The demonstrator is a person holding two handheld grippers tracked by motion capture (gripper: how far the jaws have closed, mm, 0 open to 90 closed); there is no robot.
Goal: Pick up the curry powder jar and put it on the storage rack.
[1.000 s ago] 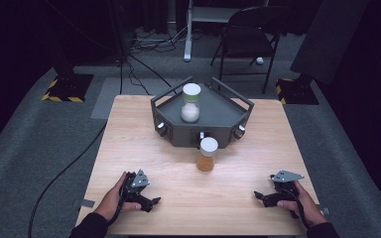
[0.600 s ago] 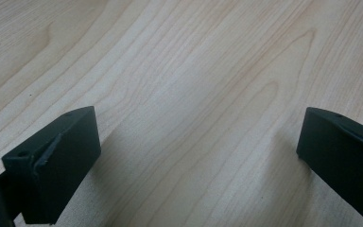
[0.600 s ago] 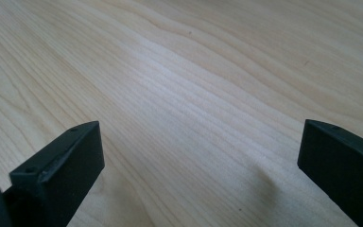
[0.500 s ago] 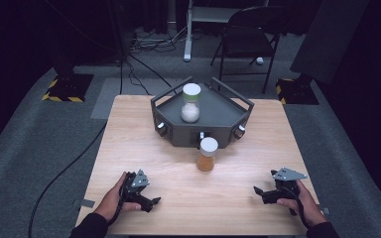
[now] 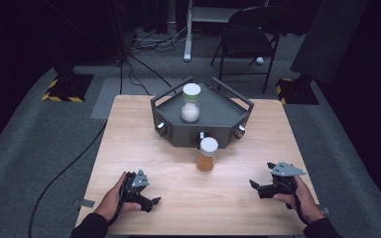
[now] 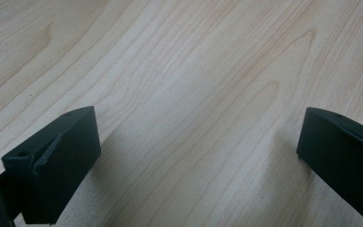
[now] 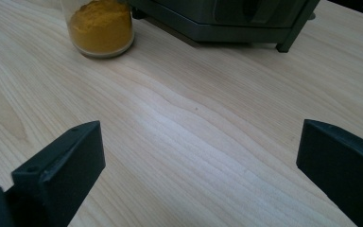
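While both hands rest near the front edge of the tabletop, nothing has been picked up, so the step in hand looks like a first reach. The dark grey rack sits at the far middle, with a white-filled jar standing upright on its tray. In front of the rack, just beside its front face, stands the jar of yellow powder, upright with a pale lid. It is nearest the right claw, which points toward it (the right gripper view has the jar up at its left). That claw is spread wide and holds nothing; the left claw is likewise wide apart and empty. To do this well, I'd come in level and take the jar around its body below the lid, squarely centred, so it doesn't tip against the rack. The lid is cut off in the right gripper view, and the small knobs on the rack's front are too small to make out.
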